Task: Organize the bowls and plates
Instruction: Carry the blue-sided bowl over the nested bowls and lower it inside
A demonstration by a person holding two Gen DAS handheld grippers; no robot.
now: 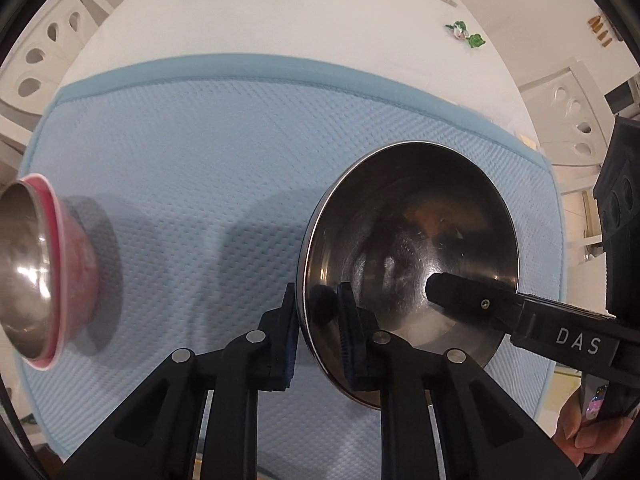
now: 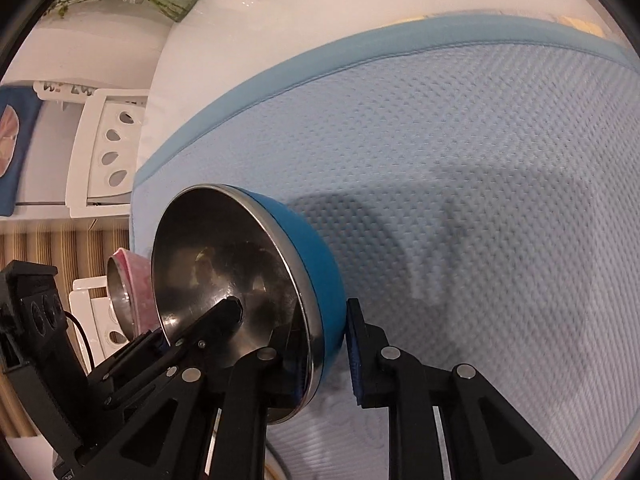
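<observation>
Both grippers pinching one steel bowl by its rim

Left gripper and right gripper each clamp the blue bowl, shiny inside, lower centre over the dimpled blue mat. Pink bowl at left edge. "DAS" printed on the right gripper.

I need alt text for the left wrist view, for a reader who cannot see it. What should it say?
Both grippers grip one steel bowl by its rim over a light blue mat: the left gripper near the bottom centre, the right gripper from the right. A second steel bowl with a pink outside stands on the mat at the left edge.
</observation>
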